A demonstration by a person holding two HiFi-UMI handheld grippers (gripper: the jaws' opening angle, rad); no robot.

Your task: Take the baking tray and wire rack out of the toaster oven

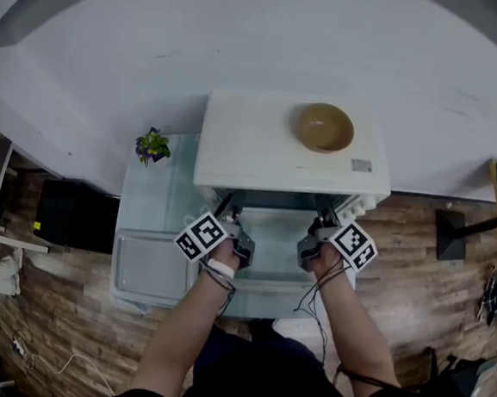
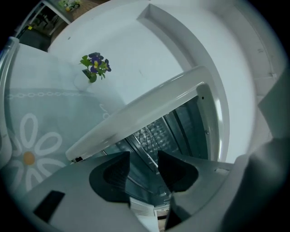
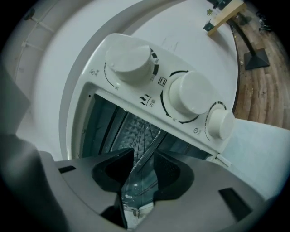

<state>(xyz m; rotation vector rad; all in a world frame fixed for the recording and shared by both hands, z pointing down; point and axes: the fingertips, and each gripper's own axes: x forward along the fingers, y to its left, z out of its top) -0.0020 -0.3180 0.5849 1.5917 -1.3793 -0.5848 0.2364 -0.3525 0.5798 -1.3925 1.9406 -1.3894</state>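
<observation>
We hold both grippers at the open mouth of the oven [image 1: 262, 143], which stands on a glass table [image 1: 149, 202] with a bowl [image 1: 323, 126] on its top. The left gripper [image 2: 144, 171] has its jaws a narrow gap apart. Thin wires of the rack [image 2: 153, 136] run between them into the oven, and we cannot tell whether they touch. The right gripper [image 3: 144, 168] has its jaws drawn in on a thin shiny edge of the rack, below the three knobs [image 3: 190, 97]. The rack lies inside the oven. A tray [image 1: 143, 266] lies on the table, left of the left gripper and near a small flower [image 1: 153, 146].
</observation>
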